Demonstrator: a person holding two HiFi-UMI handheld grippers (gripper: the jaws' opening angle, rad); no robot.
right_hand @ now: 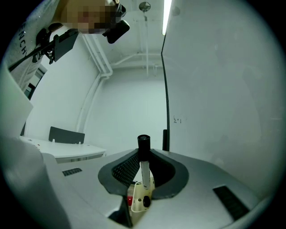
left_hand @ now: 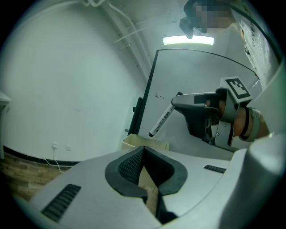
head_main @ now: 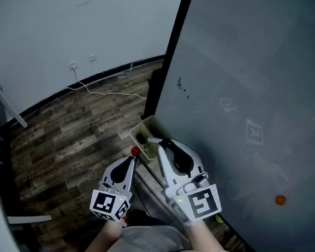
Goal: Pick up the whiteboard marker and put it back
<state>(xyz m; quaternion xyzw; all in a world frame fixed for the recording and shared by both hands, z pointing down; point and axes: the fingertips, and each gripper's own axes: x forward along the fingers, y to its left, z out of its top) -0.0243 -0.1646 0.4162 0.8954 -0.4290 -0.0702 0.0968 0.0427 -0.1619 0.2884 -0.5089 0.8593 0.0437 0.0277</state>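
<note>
Head view: both tongs sit at the foot of the whiteboard [head_main: 242, 88], over the beige tray [head_main: 136, 131] on its lower edge. Left tongs [head_main: 132, 160] trail the right tongs [head_main: 154, 143]. The marker isn't clear here.

Left gripper view: left tongs [left_hand: 143, 154] closed at the tips, nothing in them. Opposite, the right tongs [left_hand: 175, 102] pinch the whiteboard marker [left_hand: 161, 120], which slants down toward the tray [left_hand: 134, 141].

Right gripper view: right tongs [right_hand: 143, 162] clamped on the marker's [right_hand: 144, 167] white barrel, black end poking past the pads.

Judgement: light, stiff, slick round plastic that will pivot in a 2-pad pinch. Best hold is mid-barrel.
</note>
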